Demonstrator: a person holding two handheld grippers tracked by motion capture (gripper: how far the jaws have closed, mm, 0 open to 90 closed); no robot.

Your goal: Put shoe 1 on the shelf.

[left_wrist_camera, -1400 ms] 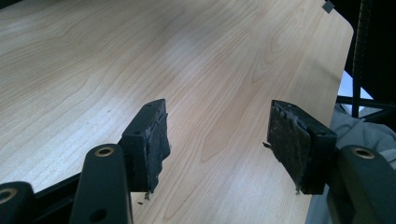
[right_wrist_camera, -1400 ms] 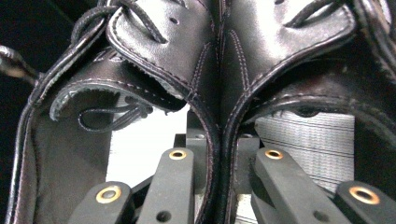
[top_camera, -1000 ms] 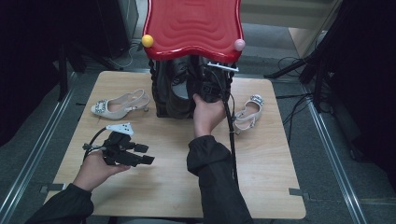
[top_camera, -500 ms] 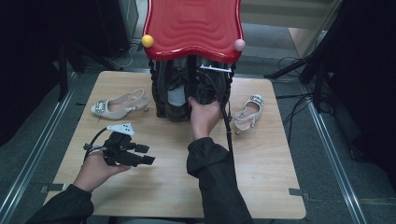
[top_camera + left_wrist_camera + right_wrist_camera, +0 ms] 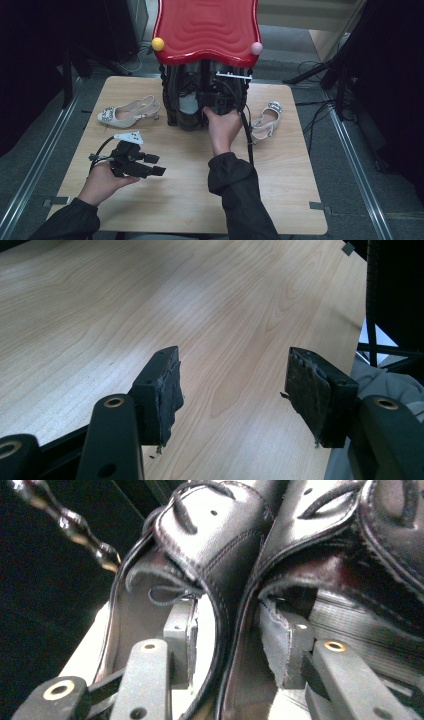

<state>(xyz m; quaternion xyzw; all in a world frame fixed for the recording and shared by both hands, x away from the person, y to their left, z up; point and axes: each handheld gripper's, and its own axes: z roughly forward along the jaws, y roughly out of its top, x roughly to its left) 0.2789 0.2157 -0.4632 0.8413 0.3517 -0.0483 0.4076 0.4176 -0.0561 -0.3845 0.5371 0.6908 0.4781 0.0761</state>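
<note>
Right tool (image 5: 227, 642) jaws opening, straddling black shoes (image 5: 230, 545)

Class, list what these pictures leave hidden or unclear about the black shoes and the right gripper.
- High view: right gripper tips, hidden among the black shoes under the red stool.
- Right gripper view: shoe toes, cut off by the frame; whether the pads press the leather is unclear.
- High view: shoe count, too dark.

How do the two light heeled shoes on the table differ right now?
The left heeled shoe lies sideways, toe with its sparkly buckle toward the table's left edge; the right heeled shoe runs front to back, buckle at the far end. The left one is apart from the hands; the right one lies beside the right hand. Both are pale slingbacks.
</note>
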